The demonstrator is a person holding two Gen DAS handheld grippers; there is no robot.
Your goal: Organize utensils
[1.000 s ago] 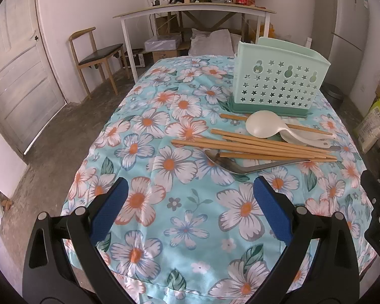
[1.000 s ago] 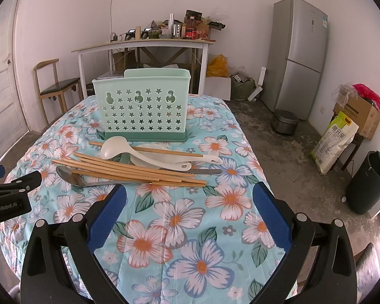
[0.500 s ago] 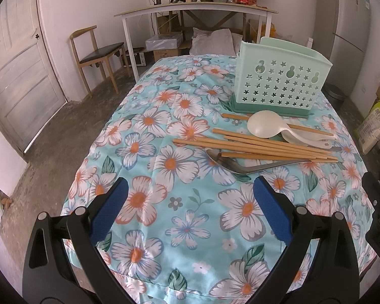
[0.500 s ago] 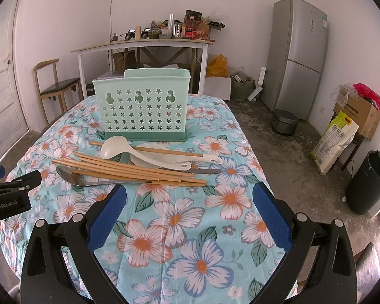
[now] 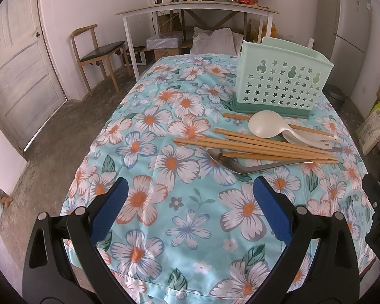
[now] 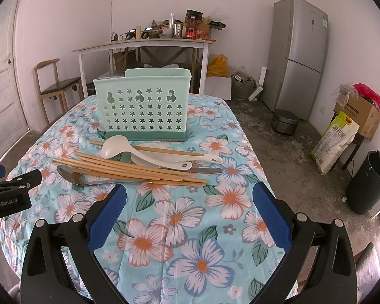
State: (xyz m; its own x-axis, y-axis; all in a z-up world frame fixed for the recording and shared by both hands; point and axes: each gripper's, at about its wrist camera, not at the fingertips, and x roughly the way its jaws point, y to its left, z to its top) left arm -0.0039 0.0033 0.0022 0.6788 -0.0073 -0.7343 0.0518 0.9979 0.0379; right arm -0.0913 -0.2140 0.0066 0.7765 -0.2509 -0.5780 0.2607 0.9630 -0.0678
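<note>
A mint green utensil holder [image 5: 282,83] [image 6: 144,106] with star-shaped holes stands upright on the flowered tablecloth [image 5: 185,202] [image 6: 190,217]. In front of it lies a loose pile: several wooden chopsticks [image 5: 255,147] [image 6: 129,169], a white ladle [image 5: 264,126] [image 6: 116,147], a second white spoon [image 5: 306,138] [image 6: 159,160] and a metal spoon [image 5: 230,163] [image 6: 73,176]. My left gripper [image 5: 190,202] is open above the cloth, short of the pile. My right gripper [image 6: 190,202] is open too, just on the near side of the chopsticks. Neither holds anything.
The table's near edge drops off below both grippers. Behind stand a white desk [image 6: 141,45] with clutter, a wooden chair [image 5: 98,50], a door [image 5: 15,71], a grey fridge [image 6: 299,55], a black bin [image 6: 369,182] and a rice sack [image 6: 334,141].
The left wrist view has shifted very slightly; the utensils and holder have not moved. Both grippers stay open and empty.
</note>
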